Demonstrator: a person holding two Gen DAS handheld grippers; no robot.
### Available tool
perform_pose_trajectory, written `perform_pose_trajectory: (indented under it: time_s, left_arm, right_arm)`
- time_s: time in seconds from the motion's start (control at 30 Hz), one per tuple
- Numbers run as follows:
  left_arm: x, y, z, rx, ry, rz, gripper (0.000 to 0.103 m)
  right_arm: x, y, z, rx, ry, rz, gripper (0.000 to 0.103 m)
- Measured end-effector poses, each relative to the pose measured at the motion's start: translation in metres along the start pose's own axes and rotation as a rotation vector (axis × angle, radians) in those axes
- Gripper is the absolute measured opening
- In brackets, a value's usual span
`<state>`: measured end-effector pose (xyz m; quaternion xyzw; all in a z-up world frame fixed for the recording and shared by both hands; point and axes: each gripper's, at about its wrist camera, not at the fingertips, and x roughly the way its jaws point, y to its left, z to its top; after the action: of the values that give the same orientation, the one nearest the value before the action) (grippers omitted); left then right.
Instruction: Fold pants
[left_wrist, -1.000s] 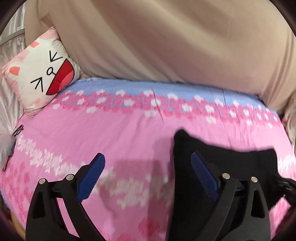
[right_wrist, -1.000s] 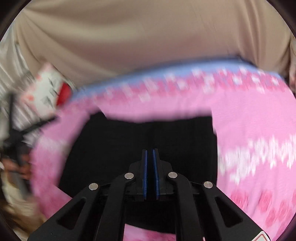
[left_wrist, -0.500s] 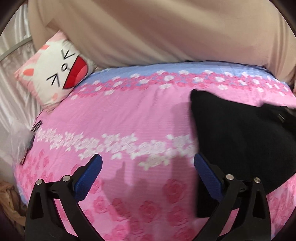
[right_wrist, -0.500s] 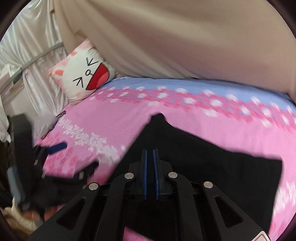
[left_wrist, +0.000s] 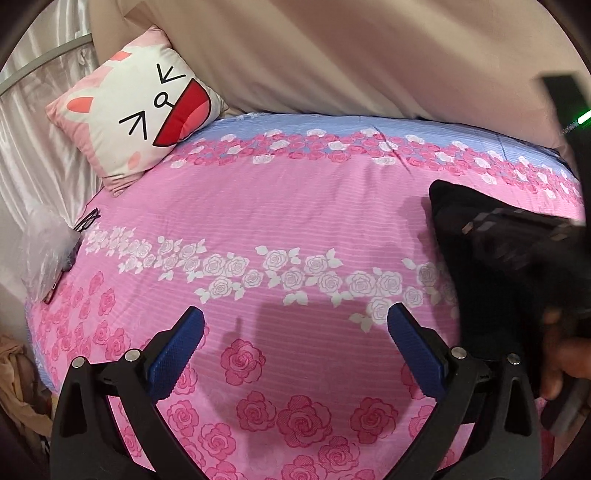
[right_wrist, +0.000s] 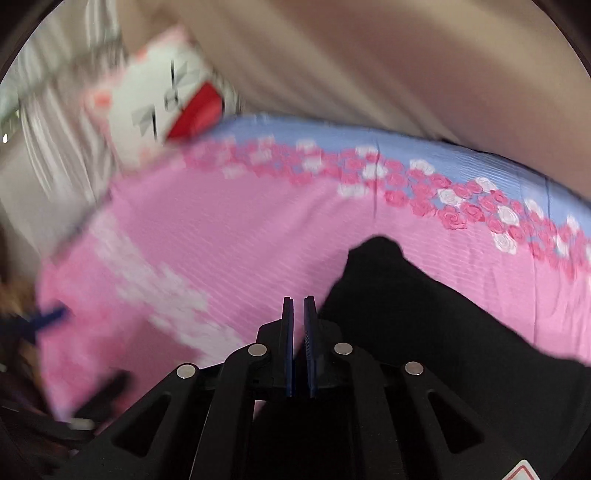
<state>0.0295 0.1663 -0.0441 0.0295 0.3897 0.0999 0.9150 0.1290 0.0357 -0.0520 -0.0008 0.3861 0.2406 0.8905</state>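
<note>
Pants (left_wrist: 484, 280), black and soft, lay on the right part of the bed (left_wrist: 295, 229), on top of the pink cover with roses. One corner of them pointed up toward the blue strip at the far edge of the bed.

Far over on the left, a shiny white curtain (left_wrist: 33, 122) hung beside the bed. A clear plastic bag (left_wrist: 46, 251) sat at the bed's left edge, with a thin dark thing next to it that I could not make out. A square pillow (left_wrist: 136, 110) with a laughing cat face leaned at the top left corner, against a big tan cloth (left_wrist: 351, 55) that covered the wall behind the bed.

In the middle, the left gripper (left_wrist: 295, 347) hung over the bare pink cover. Its two blue pads (left_wrist: 177, 354) stood wide apart and nothing was between them. It was near the pants but not touching them.

On the right, the right gripper (right_wrist: 298, 347) pointed down at the left edge of the pants. Its blue pads were almost together, with only a thin gap. I saw no cloth pinched in that gap. The view from this gripper was blurry on its left side. A hand (left_wrist: 557, 358) showed at the far right, dark and blurry, close above the pants.
</note>
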Motion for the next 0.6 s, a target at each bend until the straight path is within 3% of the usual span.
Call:
perform_pose_trajectory:
  time_s: [0.07, 0.1, 0.13, 0.2, 0.3, 0.43, 0.57, 0.6]
  left_arm:
    - [0.0, -0.001, 0.0, 0.001, -0.002, -0.011, 0.097]
    - [0.001, -0.002, 0.0, 0.003, -0.002, -0.015, 0.097]
    - [0.002, -0.005, 0.0, 0.008, 0.002, -0.021, 0.097]
    - [0.001, -0.01, 0.0, 0.025, 0.001, -0.028, 0.097]
    - [-0.002, -0.015, 0.0, 0.043, -0.005, -0.025, 0.097]
    - [-0.011, -0.021, 0.0, 0.043, -0.008, -0.068, 0.097]
    - [-0.015, -0.033, -0.003, 0.029, 0.007, -0.18, 0.098]
    - [-0.015, -0.037, -0.004, 0.024, 0.01, -0.209, 0.098]
  right_arm:
    - [0.015, -0.006, -0.009, -0.019, 0.048, -0.084, 0.007]
    - [0.029, -0.008, -0.011, -0.006, 0.076, -0.082, 0.0]
    - [0.028, -0.013, -0.013, 0.023, 0.063, -0.053, 0.0]
    - [0.006, -0.017, -0.008, 0.071, 0.045, -0.021, 0.0]
    - [-0.049, -0.025, -0.012, 0.1, -0.059, 0.018, 0.004]
    - [-0.129, -0.079, -0.041, 0.158, -0.158, -0.132, 0.008]
    - [-0.2, -0.15, -0.093, 0.297, -0.211, -0.338, 0.029]
    - [-0.222, -0.168, -0.117, 0.326, -0.214, -0.404, 0.029]
